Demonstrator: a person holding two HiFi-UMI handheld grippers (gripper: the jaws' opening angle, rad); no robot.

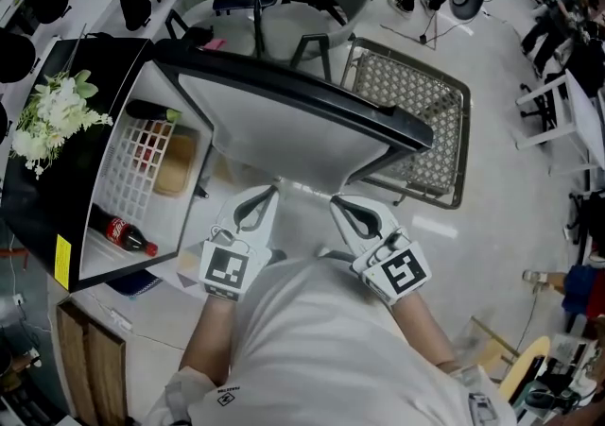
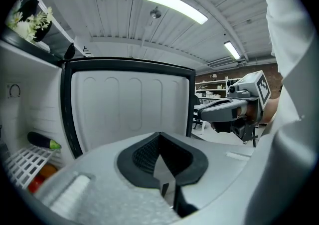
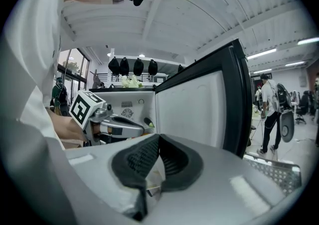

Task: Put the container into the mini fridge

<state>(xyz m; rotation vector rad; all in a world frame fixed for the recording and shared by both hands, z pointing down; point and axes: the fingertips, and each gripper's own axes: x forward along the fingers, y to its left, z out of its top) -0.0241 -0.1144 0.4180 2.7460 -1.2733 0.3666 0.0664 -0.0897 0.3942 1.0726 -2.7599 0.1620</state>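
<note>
A clear plastic container (image 1: 302, 218) hangs close to the person's chest, in front of the open black mini fridge (image 1: 95, 178). My left gripper (image 1: 271, 194) is shut on its left rim, which shows as a thin clear sheet (image 2: 162, 171) between the pads. My right gripper (image 1: 335, 201) is shut on the right rim (image 3: 153, 173) in the same way. The fridge door (image 1: 284, 122) stands wide open, its white inner liner facing me. Inside the fridge are a white wire shelf (image 1: 132, 169), a cola bottle (image 1: 123, 233) and a dark bottle with a green cap (image 1: 151, 112).
White flowers (image 1: 57, 112) sit on top of the fridge. A metal mesh basket (image 1: 416, 112) stands behind the door at the right. Grey chairs (image 1: 284, 8) are further back, and a wooden crate (image 1: 90, 358) is at the lower left. People stand at the far right.
</note>
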